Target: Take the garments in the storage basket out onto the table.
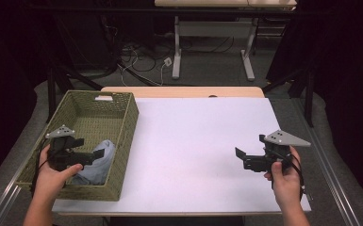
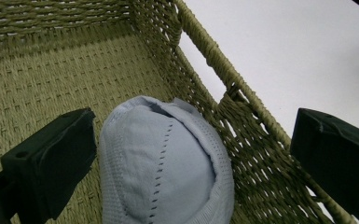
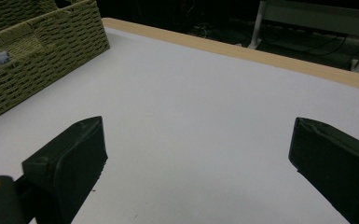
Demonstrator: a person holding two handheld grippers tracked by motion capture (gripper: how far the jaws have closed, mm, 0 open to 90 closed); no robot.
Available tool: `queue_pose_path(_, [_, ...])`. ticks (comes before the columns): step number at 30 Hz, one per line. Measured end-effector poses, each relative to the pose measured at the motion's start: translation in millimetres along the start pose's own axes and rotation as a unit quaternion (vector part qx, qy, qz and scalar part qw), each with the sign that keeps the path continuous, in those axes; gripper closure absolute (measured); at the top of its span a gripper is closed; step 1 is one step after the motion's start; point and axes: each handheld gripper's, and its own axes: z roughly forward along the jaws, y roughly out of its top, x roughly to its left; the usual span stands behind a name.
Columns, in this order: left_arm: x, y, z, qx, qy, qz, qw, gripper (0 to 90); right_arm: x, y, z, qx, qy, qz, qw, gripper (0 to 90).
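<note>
Far left: a dark curtain and grey floor beside the tabletop — white, matte, with a pale wood strip along its far edge. Behind it, a tangle of cables on the floor and the white legs of a second table; dark drapes again at the right.

On the left end of the tabletop, a woven olive-green basket, rectangular, with a handle slot cut in its far wall and another in the near-right wall. Inside, at the near right corner against the wall, a light blue cloth — soft, bundled into a rounded lump, with ribbed knit bands and a dotted line of stitch holes down its middle in the left gripper view.

Over that corner, the left gripper, held in a hand above the basket's near rim, fingers spread wide, one on each side of the cloth, with a slight gap between the one finger and the cloth; the other out beyond the basket wall.

Across bare white surface, well apart, the right gripper in the other hand, low over the tabletop near its right edge, pointing left. Fingers wide apart, nothing between them but tabletop.
</note>
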Motion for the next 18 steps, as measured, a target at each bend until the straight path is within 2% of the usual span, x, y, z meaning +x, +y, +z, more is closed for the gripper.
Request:
queue_pose_path(8, [1.6,1.9,5.1,0.008,0.001,0.011,0.9999,0.5,0.7,-1.5,0.0,0.001,0.0,0.002,1.0,3.8])
queue_pose_path(11, [3.0,2.6,6.9,0.021,0.009,0.023,0.9995,0.5,1.3,-1.8,0.7,0.005,0.0,0.001,1.0,3.8])
queue_pose_path(18, [6.5,0.2,17.7,0.05,0.006,0.018,0.9985,0.5,1.9,-2.3,1.3,0.009,0.001,-0.001,1.0,3.8])
